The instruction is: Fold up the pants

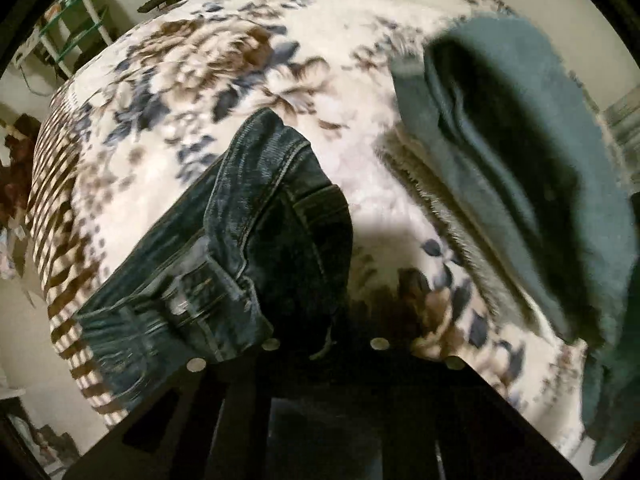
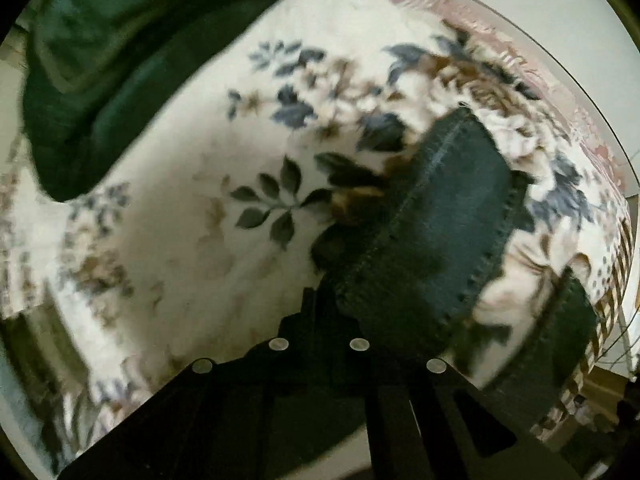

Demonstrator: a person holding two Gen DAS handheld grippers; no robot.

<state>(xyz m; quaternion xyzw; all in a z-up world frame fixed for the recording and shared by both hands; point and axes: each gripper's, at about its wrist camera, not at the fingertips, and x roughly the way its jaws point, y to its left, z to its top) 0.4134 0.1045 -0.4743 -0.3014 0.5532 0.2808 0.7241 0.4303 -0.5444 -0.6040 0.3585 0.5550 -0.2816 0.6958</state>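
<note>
Both grippers' fingers clamped on jeans (image 1: 256, 216): waistband in L view only, hem (image 2: 440, 220) in R.

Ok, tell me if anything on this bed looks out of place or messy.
Nothing looks damaged or spilled. The jeans hang bunched from the left tool, and a dark green garment lies rumpled on the floral blanket beside them, not folded.

left gripper (image 1: 324, 320): black, four silver round studs | right gripper (image 2: 320, 320): same
</note>
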